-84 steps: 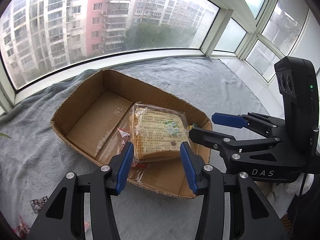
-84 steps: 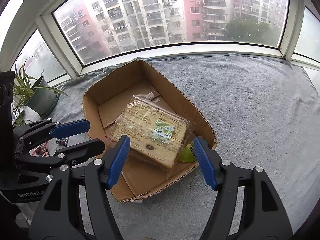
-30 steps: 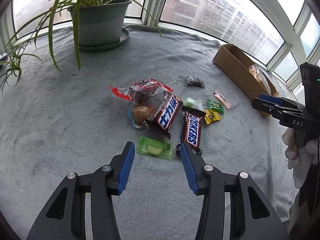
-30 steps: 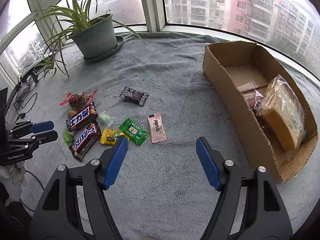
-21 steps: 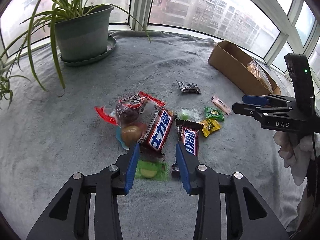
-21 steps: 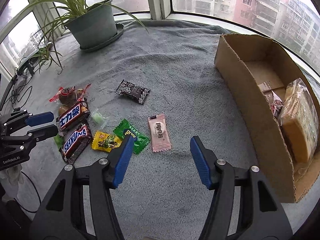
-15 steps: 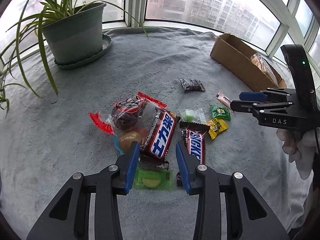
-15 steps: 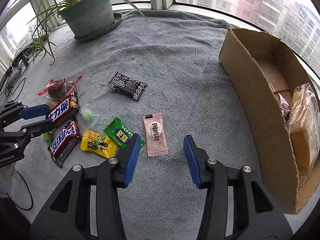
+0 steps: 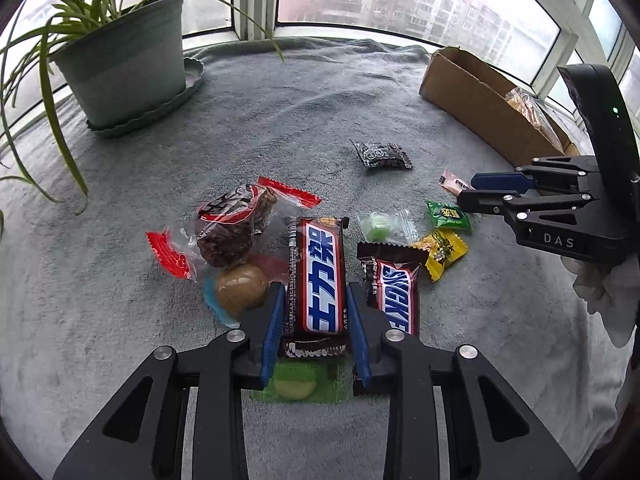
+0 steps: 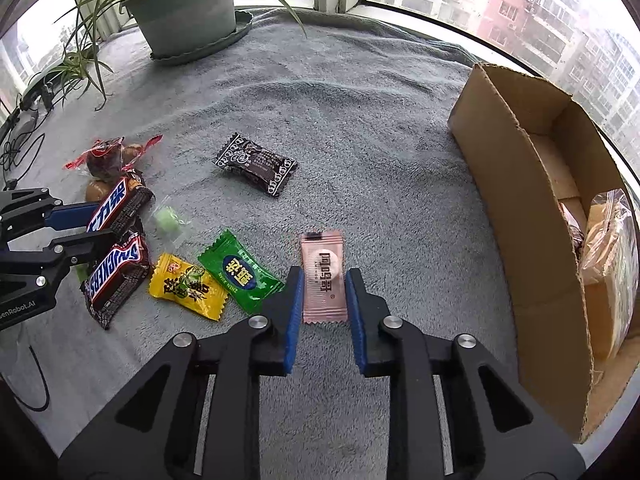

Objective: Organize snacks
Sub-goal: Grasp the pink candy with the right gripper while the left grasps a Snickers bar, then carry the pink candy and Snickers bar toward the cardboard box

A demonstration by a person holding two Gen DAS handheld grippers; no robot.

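While both grippers sit low over the grey blanket (image 10: 360, 128), each has a snack between its blue pads. The left gripper (image 9: 316, 316) straddles the Snickers bar with Chinese lettering (image 9: 318, 276), its pads right at the wrapper's long edges; whether they press on it I cannot tell. Just right of it lies a second Snickers bar (image 9: 394, 286), and to the left a red-ended clear bag of dark snacks (image 9: 228, 228) with a brown round sweet (image 9: 240, 290) beside it. The right gripper (image 10: 323, 308) has its pads beside the near half of the pink sachet (image 10: 323, 276), with a slight gap showing on either side. Left of the sachet lie a green packet (image 10: 240, 274) and a yellow packet (image 10: 186, 284); farther off lies a black wrapped candy (image 10: 256, 164). The cardboard box (image 10: 516, 208) stands at the right, holding a bagged bread loaf (image 10: 608, 248). A potted spider plant (image 10: 184, 4) stands at the far left.
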